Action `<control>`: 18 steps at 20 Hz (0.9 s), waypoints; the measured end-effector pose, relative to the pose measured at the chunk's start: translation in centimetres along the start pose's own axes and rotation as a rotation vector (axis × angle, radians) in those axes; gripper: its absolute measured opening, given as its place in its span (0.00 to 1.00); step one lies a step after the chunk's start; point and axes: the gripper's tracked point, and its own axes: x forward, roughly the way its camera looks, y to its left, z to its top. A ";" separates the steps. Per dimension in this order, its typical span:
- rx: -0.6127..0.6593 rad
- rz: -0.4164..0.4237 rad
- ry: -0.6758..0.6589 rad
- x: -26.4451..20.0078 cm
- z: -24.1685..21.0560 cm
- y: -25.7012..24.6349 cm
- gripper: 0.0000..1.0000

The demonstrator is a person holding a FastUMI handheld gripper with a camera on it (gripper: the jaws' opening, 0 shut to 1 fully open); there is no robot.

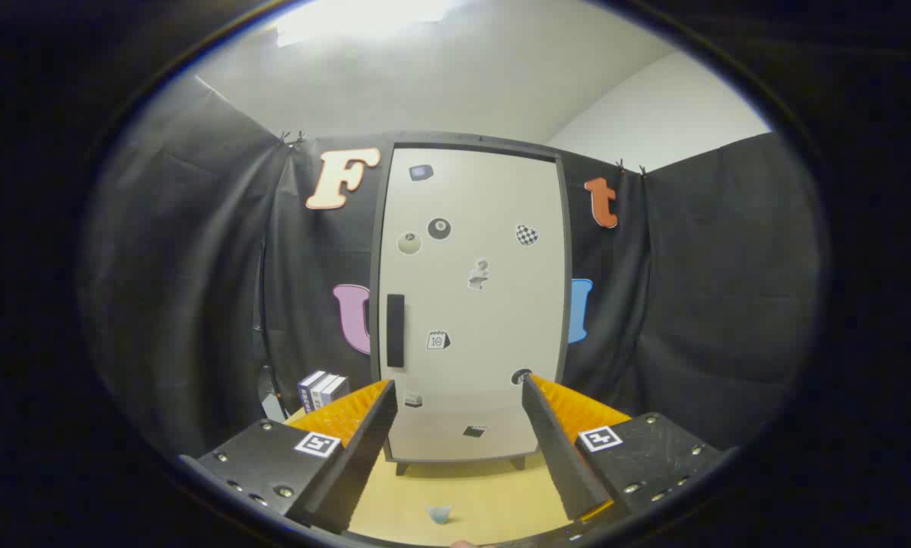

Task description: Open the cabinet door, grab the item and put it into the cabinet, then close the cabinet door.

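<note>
Gripper view: gripper fingers spread wide, holding nothing.
Cabinet: centre frame, door shut, stickers unreadable.
Boxes: lower left.
Small item: bottom centre, on table.

cabinet door: smooth, matt, pale painted panel, looks like metal or laminate; dotted with flat stickers
door handle: matt dark plastic strip
cabinet frame: grey, matt
table: smooth, light wood-look top, slight sheen
booth wall: black cloth, matt, creased
small boxes: printed cardboard
gripper: fingers spread apart, ribbed faces; matt scuffed plates with metal screws
</note>
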 end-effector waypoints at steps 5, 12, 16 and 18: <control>0.000 0.008 0.000 0.4 -0.2 -0.1 0.98; -0.007 0.008 0.004 1.2 -0.3 -0.4 0.98; -0.007 0.010 0.007 1.7 -0.5 -0.4 0.98; -0.010 0.013 0.011 1.8 -0.7 -0.4 0.98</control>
